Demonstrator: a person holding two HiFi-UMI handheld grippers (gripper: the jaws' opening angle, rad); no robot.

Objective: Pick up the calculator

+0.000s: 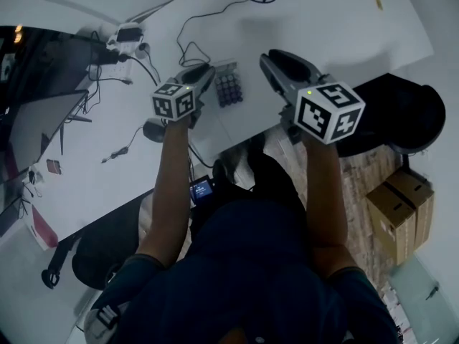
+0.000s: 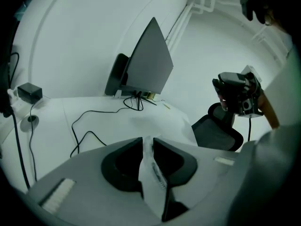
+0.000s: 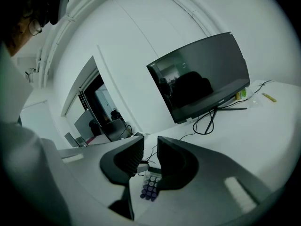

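The calculator (image 1: 228,86), pale with rows of dark round keys, is off the white desk (image 1: 323,20), clamped in my left gripper (image 1: 208,74). In the left gripper view I see it edge-on as a thin pale slab (image 2: 151,173) pinched between the jaws of the left gripper (image 2: 147,142). My right gripper (image 1: 269,57) hovers to its right, jaws close together with nothing between them. Past the right gripper (image 3: 149,142) the calculator's keys (image 3: 149,187) show below. The left gripper view also catches the right gripper (image 2: 236,92) across the desk corner.
A dark monitor (image 3: 202,79) stands at the back of the desk, with black cables (image 1: 190,38) trailing from it. A power adapter (image 1: 128,34) lies far left. An office chair (image 2: 218,128) stands past the desk corner, and cardboard boxes (image 1: 401,210) sit on the floor at right.
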